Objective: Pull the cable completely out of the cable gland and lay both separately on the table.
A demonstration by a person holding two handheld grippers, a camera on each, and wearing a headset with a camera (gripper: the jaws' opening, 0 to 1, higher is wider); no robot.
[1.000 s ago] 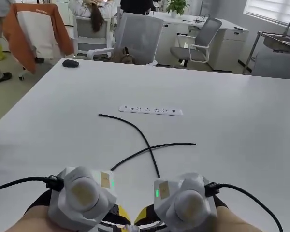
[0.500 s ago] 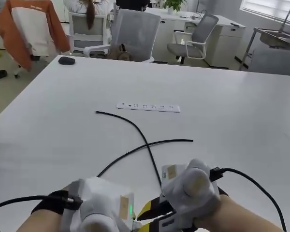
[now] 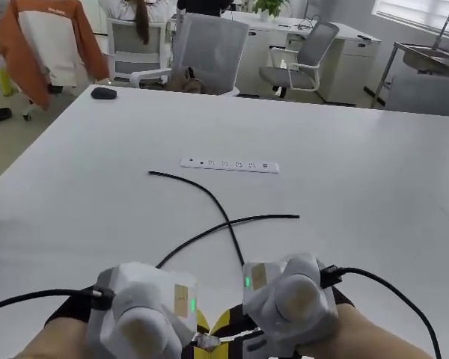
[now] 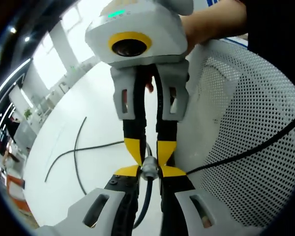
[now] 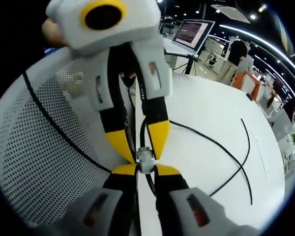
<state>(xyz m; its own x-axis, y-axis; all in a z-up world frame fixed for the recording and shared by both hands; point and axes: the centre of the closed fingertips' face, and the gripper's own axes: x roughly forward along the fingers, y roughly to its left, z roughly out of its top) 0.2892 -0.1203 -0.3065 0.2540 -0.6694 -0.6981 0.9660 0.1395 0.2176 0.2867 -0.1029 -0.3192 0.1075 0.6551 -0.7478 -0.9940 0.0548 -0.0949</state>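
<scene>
A small metal cable gland [image 4: 148,167] sits between the yellow tips of my left gripper [image 4: 154,170], which is shut on it. A black cable [image 4: 144,204] runs from the gland back between the left jaws. My right gripper [image 4: 148,149] faces it tip to tip from above. In the right gripper view the gland [image 5: 145,160] lies just past my right gripper [image 5: 144,169], shut on the black cable [image 5: 150,184] at the gland. In the head view both grippers meet at the bottom edge, left gripper [image 3: 198,333], right gripper [image 3: 224,327], gland [image 3: 206,342] between them.
Two loose black cables [image 3: 228,222] cross on the white table [image 3: 359,179]. Beyond them lie a white power strip [image 3: 228,165] and, at the far left corner, a dark mouse [image 3: 103,93]. Office chairs [image 3: 209,52] stand past the far edge. A white perforated surface [image 4: 246,123] is close behind the grippers.
The left gripper, lower half a second ago, has come up beside the right one. The right gripper has dropped slightly. Both now meet tip to tip at the gland.
</scene>
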